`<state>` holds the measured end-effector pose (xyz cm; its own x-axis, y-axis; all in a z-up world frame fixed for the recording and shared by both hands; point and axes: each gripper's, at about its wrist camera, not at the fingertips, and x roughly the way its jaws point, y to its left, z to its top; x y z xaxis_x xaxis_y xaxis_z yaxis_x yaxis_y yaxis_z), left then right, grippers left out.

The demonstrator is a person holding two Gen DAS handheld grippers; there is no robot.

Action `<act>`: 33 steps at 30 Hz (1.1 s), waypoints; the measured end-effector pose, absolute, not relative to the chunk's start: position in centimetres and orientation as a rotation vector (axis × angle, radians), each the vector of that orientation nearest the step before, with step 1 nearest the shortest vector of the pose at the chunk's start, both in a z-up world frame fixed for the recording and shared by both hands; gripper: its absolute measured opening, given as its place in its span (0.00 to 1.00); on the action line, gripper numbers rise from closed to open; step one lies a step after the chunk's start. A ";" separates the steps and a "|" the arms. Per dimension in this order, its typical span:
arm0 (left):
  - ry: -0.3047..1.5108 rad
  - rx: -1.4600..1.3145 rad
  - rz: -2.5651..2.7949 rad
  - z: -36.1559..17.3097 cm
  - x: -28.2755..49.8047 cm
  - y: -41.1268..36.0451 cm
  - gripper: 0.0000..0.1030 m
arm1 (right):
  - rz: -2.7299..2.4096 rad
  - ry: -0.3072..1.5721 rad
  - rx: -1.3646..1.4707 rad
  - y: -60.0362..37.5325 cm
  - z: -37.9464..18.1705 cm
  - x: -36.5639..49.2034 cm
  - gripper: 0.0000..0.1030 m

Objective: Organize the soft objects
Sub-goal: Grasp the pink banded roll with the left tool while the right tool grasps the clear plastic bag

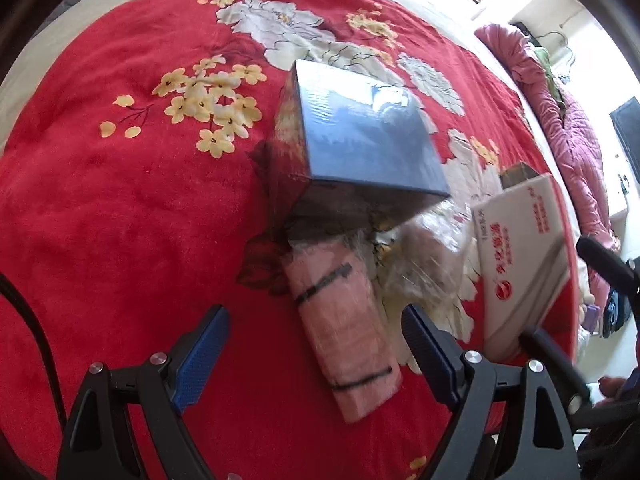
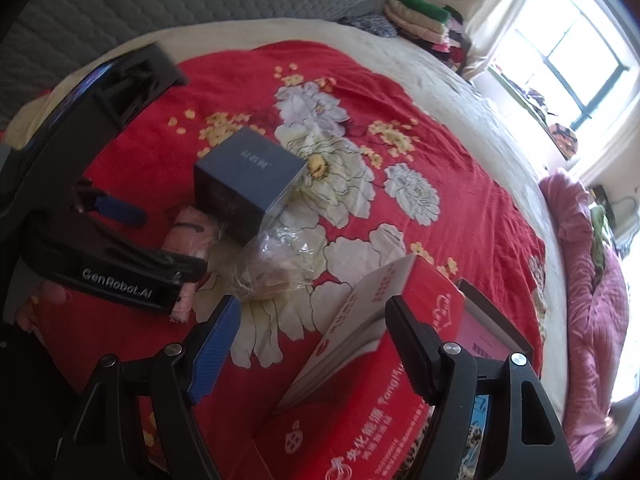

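The left gripper is wide open and holds nothing. The pink roll lies between its fingers on the red blanket, likely to be picked up. The right gripper, open too, hangs over the red box.

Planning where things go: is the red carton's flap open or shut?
Open. On the red carton a white flap stands raised at an angle, its underside showing, between the right gripper's spread fingers.

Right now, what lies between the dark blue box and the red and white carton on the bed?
A crumpled clear plastic bag lies between the dark blue box and the carton, clearest in the right wrist view.
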<state>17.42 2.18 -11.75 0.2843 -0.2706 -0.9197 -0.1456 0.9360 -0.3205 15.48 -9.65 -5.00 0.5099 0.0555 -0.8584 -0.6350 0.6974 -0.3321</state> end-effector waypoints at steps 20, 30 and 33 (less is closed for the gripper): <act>1.282 -0.329 -0.072 -12.4 18.8 3.6 0.54 | 0.504 1.065 -0.857 -5.5 -11.7 18.7 0.73; 1.247 -0.323 -0.073 -11.4 18.0 4.3 0.37 | 0.517 1.058 -0.769 -5.6 -10.6 18.9 0.62; 1.232 -0.318 -0.075 -10.5 17.6 4.3 0.36 | 0.520 1.027 -0.705 -6.2 -8.5 18.1 0.62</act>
<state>17.56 4.28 -10.50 0.3360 -0.2273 -0.9140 -0.1145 0.9534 -0.2792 18.12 -6.24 -8.53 0.4319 0.0655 -0.8995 -0.6860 0.6714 -0.2805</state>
